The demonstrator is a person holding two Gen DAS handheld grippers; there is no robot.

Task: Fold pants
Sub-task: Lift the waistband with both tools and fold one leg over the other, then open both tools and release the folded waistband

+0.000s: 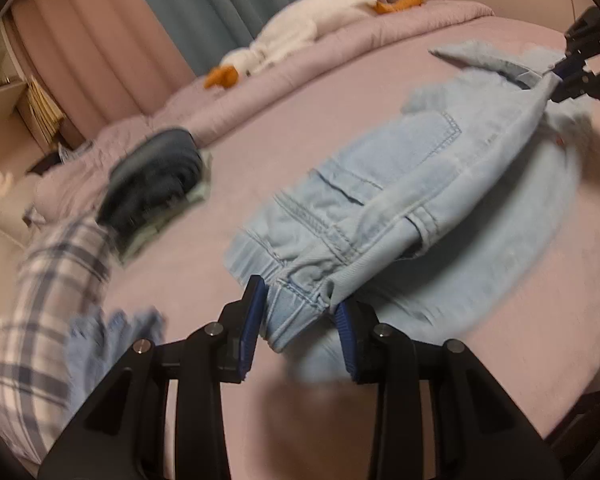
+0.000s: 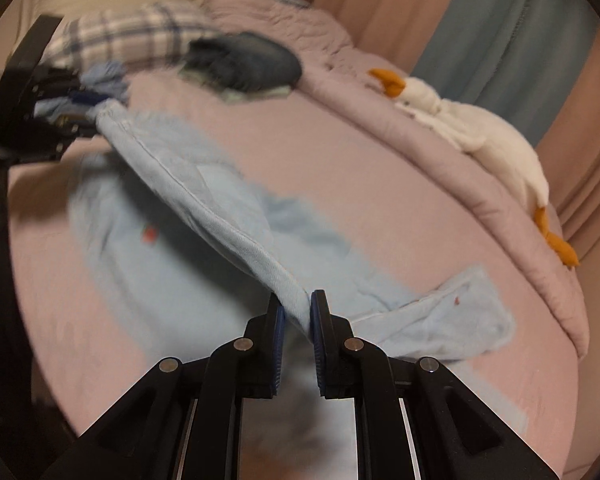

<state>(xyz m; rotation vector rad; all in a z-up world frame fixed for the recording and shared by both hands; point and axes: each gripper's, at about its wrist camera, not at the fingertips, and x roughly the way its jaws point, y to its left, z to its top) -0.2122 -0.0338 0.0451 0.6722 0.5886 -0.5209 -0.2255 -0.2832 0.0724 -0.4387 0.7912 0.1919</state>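
Note:
Light blue denim pants (image 1: 412,184) are stretched above a pink bed (image 1: 260,128) between my two grippers. My left gripper (image 1: 300,308) is shut on the elastic waistband end of the pants. My right gripper (image 2: 298,308) is shut on a folded edge of the pants (image 2: 204,184) at the other end. Part of the pants lies on the bed below the lifted edge. The right gripper shows in the left wrist view (image 1: 560,76) at the far right, and the left gripper shows in the right wrist view (image 2: 88,114) at the far left.
A dark folded garment (image 1: 156,184) lies on a pale one at the back left. A plaid cloth (image 1: 48,288) and a small blue cloth (image 1: 112,336) lie near the left edge. A white plush goose (image 2: 480,132) rests on the rolled quilt (image 2: 520,248) by the curtains.

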